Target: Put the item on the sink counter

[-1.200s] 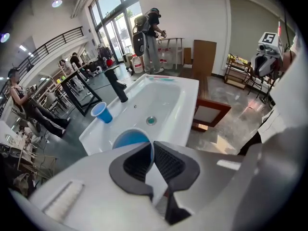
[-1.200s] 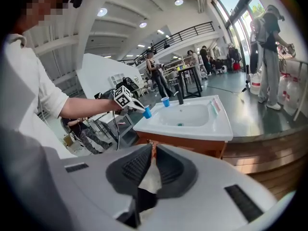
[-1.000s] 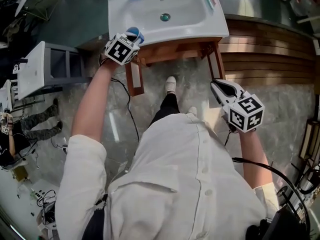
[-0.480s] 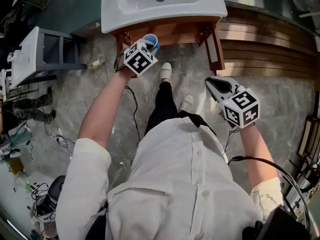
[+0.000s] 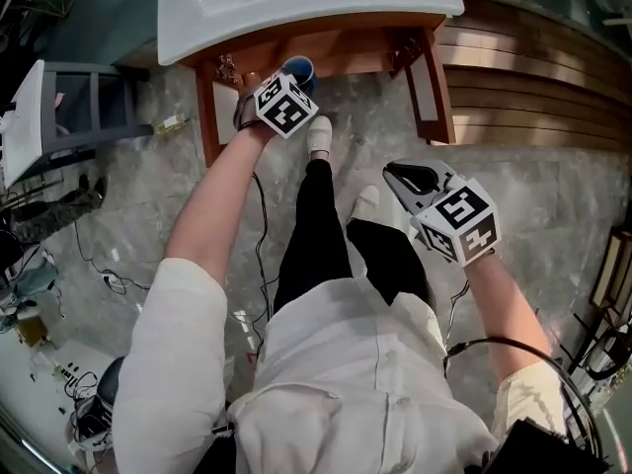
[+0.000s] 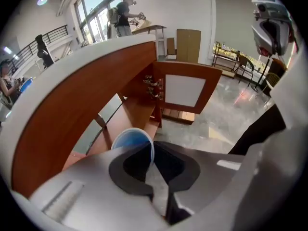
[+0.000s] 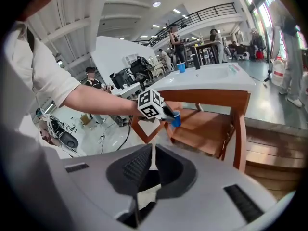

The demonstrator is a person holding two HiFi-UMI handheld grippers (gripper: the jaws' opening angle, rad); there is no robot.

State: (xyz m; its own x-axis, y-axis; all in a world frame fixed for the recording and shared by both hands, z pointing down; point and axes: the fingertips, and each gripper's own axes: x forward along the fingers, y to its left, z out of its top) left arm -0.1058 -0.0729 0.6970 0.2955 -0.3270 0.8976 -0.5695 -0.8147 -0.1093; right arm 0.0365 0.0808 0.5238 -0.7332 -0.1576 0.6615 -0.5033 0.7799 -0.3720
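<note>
Sinking since a second ago, our left claw is pinching the wall of the blue cup, which is now hanging near the wooden shelf, under the top of the white sink table and no longer level with its rim. Our right claw is lowering too, pressed together on nothing, well apart from the cup. We are judging that the cup is moving away from its goal and is needing a lift back up.
</note>
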